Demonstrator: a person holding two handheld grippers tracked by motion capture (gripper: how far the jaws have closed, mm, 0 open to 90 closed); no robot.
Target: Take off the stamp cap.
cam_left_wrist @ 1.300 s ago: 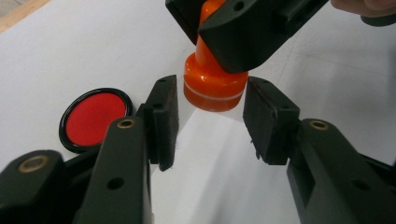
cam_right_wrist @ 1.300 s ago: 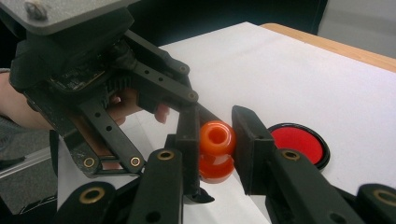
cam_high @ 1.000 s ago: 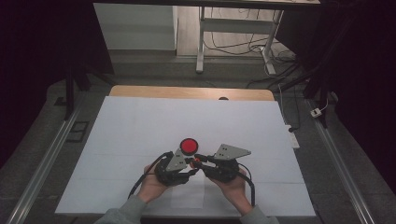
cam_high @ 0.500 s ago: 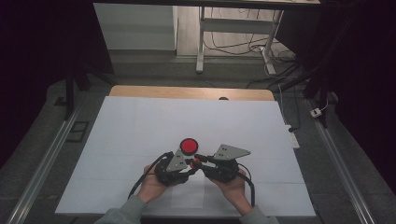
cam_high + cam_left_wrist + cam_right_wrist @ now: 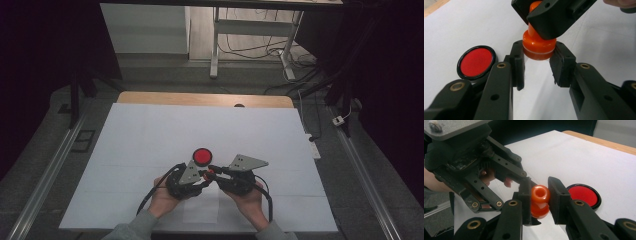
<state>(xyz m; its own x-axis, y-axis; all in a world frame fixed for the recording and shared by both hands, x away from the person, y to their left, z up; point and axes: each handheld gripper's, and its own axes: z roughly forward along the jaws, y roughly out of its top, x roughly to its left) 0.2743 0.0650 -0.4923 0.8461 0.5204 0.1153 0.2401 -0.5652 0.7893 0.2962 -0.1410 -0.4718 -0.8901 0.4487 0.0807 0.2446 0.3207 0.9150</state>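
White paper covers the table (image 5: 150,140), with a strip of bare wood along its far edge and dark floor, cables and a desk frame (image 5: 250,35) beyond at twelve o'clock. Near the front edge, a person's two hands meet at the middle of the sheet, each holding a black gripper.

Between them sits an orange stamp (image 5: 539,45), a knobbed plastic piece with a wide base and a narrower rounded handle. Seen from the left gripper view, the left gripper (image 5: 537,65) has its two pads against the wide base, one at nine o'clock of it and one at three; its jaws have just been closing and now press on the base. Seen from the right gripper view, the right gripper (image 5: 539,200) is clamped on the rounded top of the handle (image 5: 540,193), which has a hollow in its end. So both claws grip the same stamp, one low and one high, just above the paper.

At about eleven o'clock from the stamp in the high view lies a round red ink pad (image 5: 202,156) in a black rim, flat on the paper and near the left gripper's jaw.

No brand, label or lettering can be read on the stamp, the pad or the grippers.
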